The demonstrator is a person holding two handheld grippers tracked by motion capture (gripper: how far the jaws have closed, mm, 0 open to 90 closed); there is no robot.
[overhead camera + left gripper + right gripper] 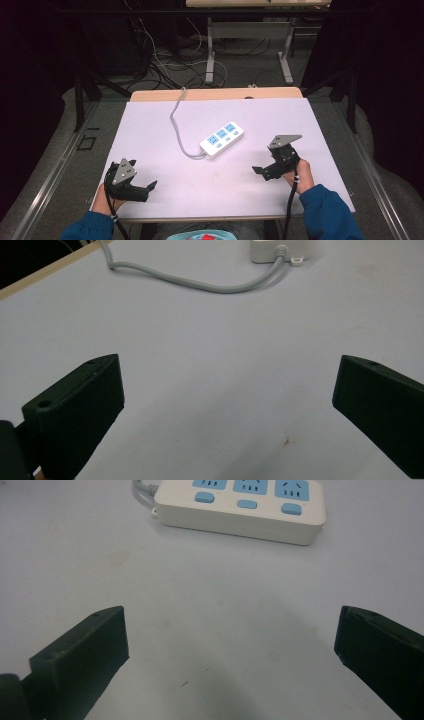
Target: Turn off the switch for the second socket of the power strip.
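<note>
A white power strip point(222, 140) with three blue sockets lies at the middle of the white table top point(210, 190). Its grey cable point(175, 122) runs off over the far edge. My left gripper point(148, 189) rests at the near left, open, nothing between its jaws. In the left gripper view the left gripper point(227, 400) faces the strip's cable end point(277, 250) and the cable point(200, 284). My right gripper point(262, 171) is at the near right, open and holding nothing. The right gripper point(230, 650) points at the strip point(240, 507), a short way off.
A wooden table edge point(215, 94) shows behind the white sheet. Beyond it, another table's metal legs point(210, 55) stand among loose cables point(165, 65) on the floor. Blue sleeves point(332, 212) enter from the bottom.
</note>
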